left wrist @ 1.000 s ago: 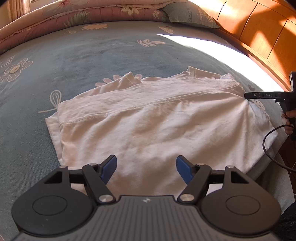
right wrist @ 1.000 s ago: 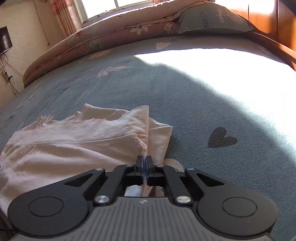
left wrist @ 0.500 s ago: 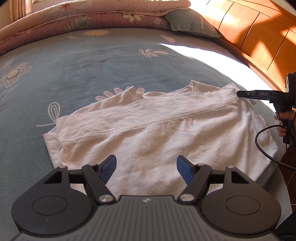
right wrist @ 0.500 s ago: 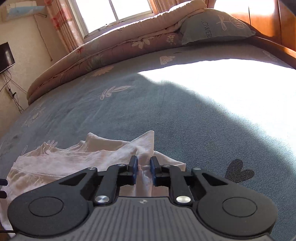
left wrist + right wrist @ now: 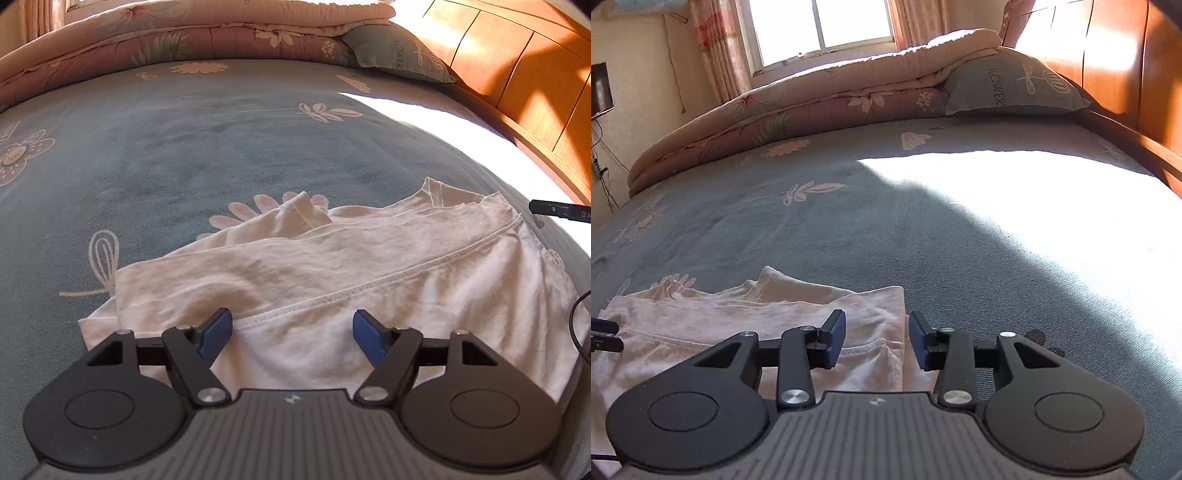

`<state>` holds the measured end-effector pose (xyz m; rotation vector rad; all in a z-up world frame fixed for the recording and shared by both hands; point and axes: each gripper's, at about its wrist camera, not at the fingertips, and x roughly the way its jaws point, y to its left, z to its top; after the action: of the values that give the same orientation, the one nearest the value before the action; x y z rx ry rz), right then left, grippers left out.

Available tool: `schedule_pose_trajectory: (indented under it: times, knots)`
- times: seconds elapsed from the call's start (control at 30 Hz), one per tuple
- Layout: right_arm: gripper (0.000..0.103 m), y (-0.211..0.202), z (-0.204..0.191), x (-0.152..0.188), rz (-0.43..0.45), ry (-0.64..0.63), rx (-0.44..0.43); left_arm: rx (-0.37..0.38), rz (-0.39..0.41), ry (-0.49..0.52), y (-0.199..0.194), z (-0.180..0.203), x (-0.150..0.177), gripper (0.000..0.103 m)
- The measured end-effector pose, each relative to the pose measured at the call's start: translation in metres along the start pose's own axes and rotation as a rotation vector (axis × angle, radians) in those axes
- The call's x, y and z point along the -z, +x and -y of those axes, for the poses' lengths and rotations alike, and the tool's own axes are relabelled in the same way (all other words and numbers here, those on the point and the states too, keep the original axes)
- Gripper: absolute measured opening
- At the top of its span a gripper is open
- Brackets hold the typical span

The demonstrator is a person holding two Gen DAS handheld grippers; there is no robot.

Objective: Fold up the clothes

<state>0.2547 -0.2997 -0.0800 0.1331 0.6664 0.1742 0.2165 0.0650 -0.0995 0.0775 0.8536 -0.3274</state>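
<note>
White shirt [image 5: 332,280] lying part-folded on the bed [image 5: 184,155] at 6 o'clock, right gripper [image 5: 877,338] jaws just opening off its corner, left gripper [image 5: 291,334] jaws hanging released over it, further folds remaining.

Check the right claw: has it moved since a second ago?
Yes. The right claw has risen and tilted up; the window now shows. Its jaws have just opened, releasing the white cotton shirt.

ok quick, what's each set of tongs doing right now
left tongs: open wide over the white garment, holding nothing
right tongs: open, have just been opening, garment corner below them, not gripped
</note>
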Motion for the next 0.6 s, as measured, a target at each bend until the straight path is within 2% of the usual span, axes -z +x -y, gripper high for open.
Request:
schedule_pose_trajectory:
  times: [0.03, 0.07, 0.17, 0.23, 0.3, 0.37, 0.47, 0.53, 0.6]
  knots:
    - [0.045, -0.003, -0.005, 0.001, 0.001, -0.012, -0.008, -0.031, -0.008, 0.004, 0.004, 0.000, -0.004, 0.071]
    - [0.046, -0.006, -0.012, 0.004, -0.007, -0.029, -0.022, -0.027, -0.006, -0.013, 0.004, -0.001, -0.010, 0.070]
    - [0.053, -0.010, -0.038, 0.012, -0.038, -0.104, -0.055, 0.030, 0.045, -0.032, -0.017, 0.001, -0.014, 0.071]
    - [0.057, -0.010, -0.054, 0.021, -0.061, -0.168, -0.063, 0.058, 0.049, -0.010, -0.034, 0.008, -0.007, 0.073]
    - [0.062, -0.010, -0.067, 0.033, -0.094, -0.216, -0.079, 0.081, 0.030, 0.014, -0.047, 0.015, 0.008, 0.074]
    - [0.062, -0.010, -0.073, 0.048, -0.132, -0.239, -0.082, 0.098, -0.006, 0.026, -0.055, 0.022, 0.027, 0.075]
    - [0.071, -0.020, -0.069, 0.069, -0.155, -0.228, -0.053, 0.061, -0.090, -0.008, -0.058, 0.023, 0.063, 0.075]
    - [0.072, -0.032, -0.063, 0.076, -0.165, -0.209, -0.040, 0.044, -0.072, -0.029, -0.072, 0.023, 0.084, 0.075]
    - [0.072, -0.043, -0.061, 0.082, -0.177, -0.218, -0.023, 0.056, -0.110, -0.057, -0.083, 0.023, 0.092, 0.078]
